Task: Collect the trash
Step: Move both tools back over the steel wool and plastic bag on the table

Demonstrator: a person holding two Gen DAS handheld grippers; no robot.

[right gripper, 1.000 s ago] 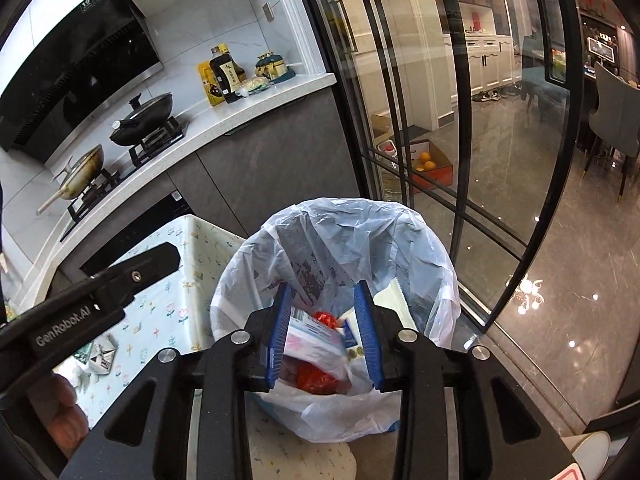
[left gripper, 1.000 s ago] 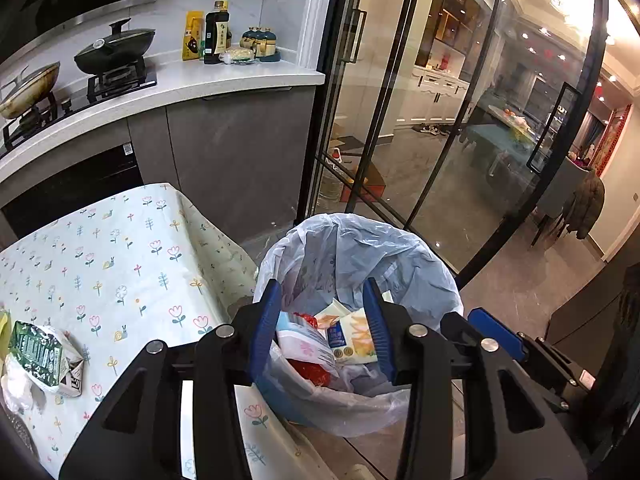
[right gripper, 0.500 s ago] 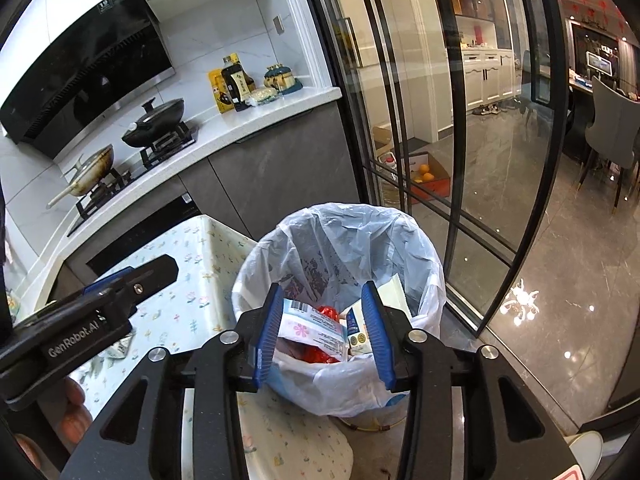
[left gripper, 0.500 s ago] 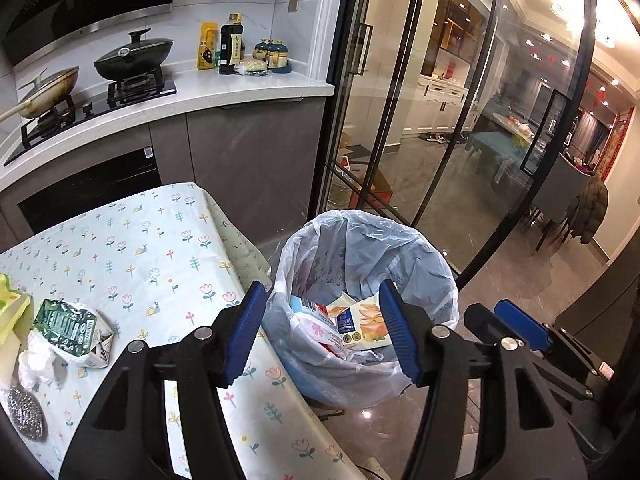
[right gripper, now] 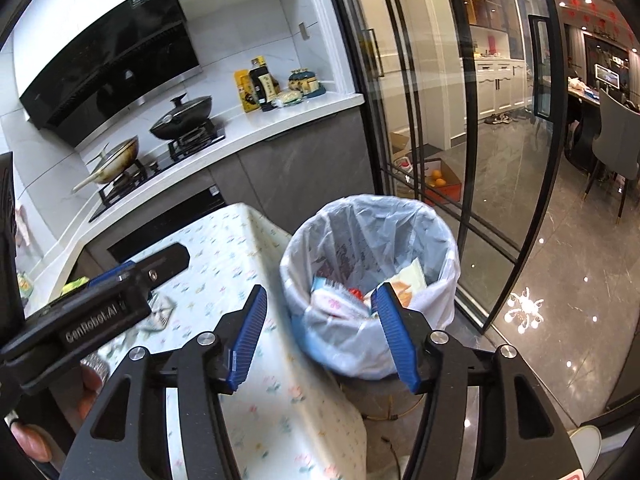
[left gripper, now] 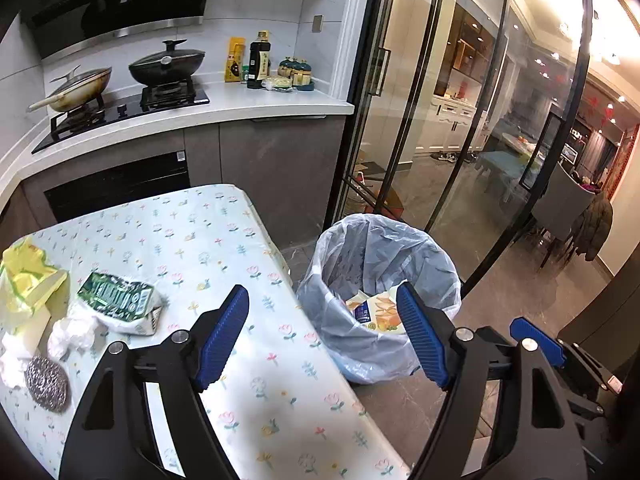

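Observation:
A bin lined with a pale blue bag (left gripper: 380, 248) stands on the floor by the table's corner, with wrappers (left gripper: 376, 312) inside. My left gripper (left gripper: 321, 289) hovers short of it, jaws opening, nothing between the blue pads. My right gripper (right gripper: 322, 289) hangs over the table edge and the bin (right gripper: 360, 232), jaws also opening and empty; a flowered wrapper (right gripper: 336, 300) lies in the bag. On the table at the left lie a green packet (left gripper: 116, 300), a yellow bag (left gripper: 28, 280), a crumpled tissue (left gripper: 74, 330) and a steel scourer (left gripper: 46, 382).
The table (left gripper: 200, 248) wears a floral cloth. Behind it runs a counter with a hob, two pans (left gripper: 166, 66) and bottles (left gripper: 258, 60). Glass sliding doors (left gripper: 420, 120) stand just beyond the bin. The left gripper's housing (right gripper: 92, 316) fills the lower left of the right wrist view.
Both grippers have drawn back and up from the bin while their jaws widened. The flowered wrapper that sat between the right jaws now lies in the bag. More of the table shows.

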